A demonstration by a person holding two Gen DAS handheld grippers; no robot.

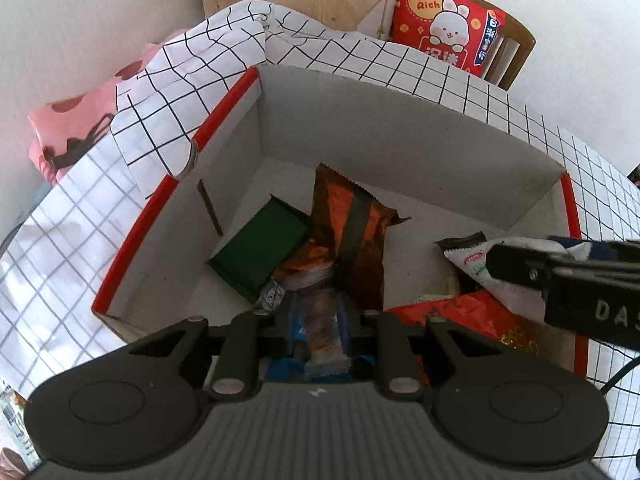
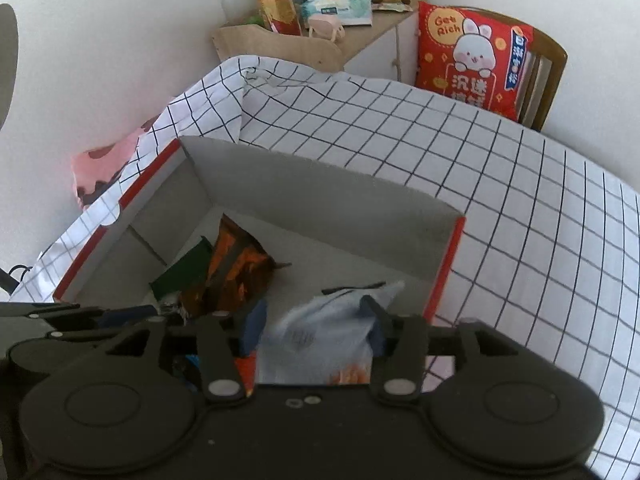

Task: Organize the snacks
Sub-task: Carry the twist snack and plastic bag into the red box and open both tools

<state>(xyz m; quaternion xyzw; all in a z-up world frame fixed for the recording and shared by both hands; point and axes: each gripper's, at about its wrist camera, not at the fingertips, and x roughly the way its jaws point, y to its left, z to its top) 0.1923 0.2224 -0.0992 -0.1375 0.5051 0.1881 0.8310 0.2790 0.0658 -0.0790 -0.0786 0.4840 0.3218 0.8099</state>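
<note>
Left gripper (image 1: 320, 332) jaws clenched on a light, crinkly snack bar (image 1: 325, 334); right gripper (image 2: 316, 326) jaws released around a soft white packet (image 2: 320, 332), best pinched mid-body

Soft daylight, fisheye-bent edges, slight blur near the lens.

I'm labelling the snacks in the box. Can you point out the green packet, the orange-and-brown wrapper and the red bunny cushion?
green packet (image 1: 260, 250): left wrist view, middle of its flat face.
orange-and-brown wrapper (image 1: 340, 208): left wrist view, upper orange panel.
red bunny cushion (image 2: 472, 60): right wrist view, on the bunny.
</note>
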